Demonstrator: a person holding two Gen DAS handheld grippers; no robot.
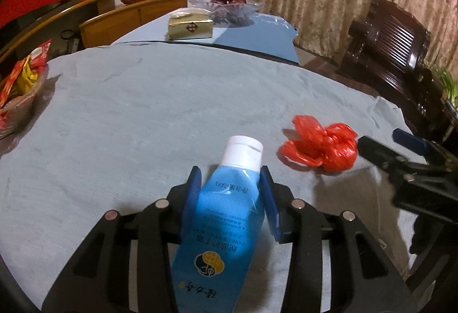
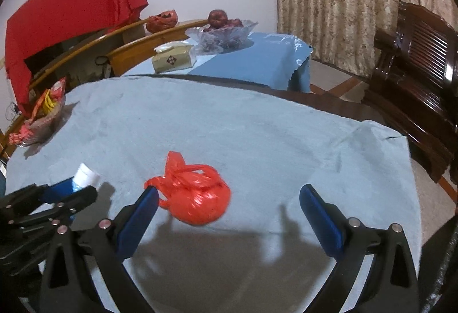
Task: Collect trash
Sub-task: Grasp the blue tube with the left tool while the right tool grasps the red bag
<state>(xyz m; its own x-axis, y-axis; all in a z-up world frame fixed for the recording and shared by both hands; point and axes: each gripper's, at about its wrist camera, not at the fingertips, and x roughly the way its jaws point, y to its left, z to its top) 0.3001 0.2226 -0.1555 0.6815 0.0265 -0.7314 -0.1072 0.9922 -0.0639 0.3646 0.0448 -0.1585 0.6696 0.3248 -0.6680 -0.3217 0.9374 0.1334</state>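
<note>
The left hand-held gripper [image 1: 230, 178] has the blue tube [image 1: 220, 221] clamped between its blue pads, jaws drawn in partway and pressing both sides of the tube. White cap [image 1: 243, 151] pointing forward, out past the fingertips, label upside down to the camera. From the right wrist view, that same cap [image 2: 86, 175] pokes out at the far left.

Over on the right, the right hand-held gripper [image 2: 229, 195] stands wide open, nothing in it. The red bag [image 2: 194, 195], knotted and crumpled, sits on the grey-blue tabletop [image 2: 257, 141] between the open fingers, just beside the left pad [image 2: 140, 218] and well apart from the right one.

At the tabletop's left edge, a bowl [image 2: 40, 124] of wrapped snacks. Further back, a tissue box [image 2: 173, 58] and a glass fruit bowl [image 2: 223, 32].
</note>
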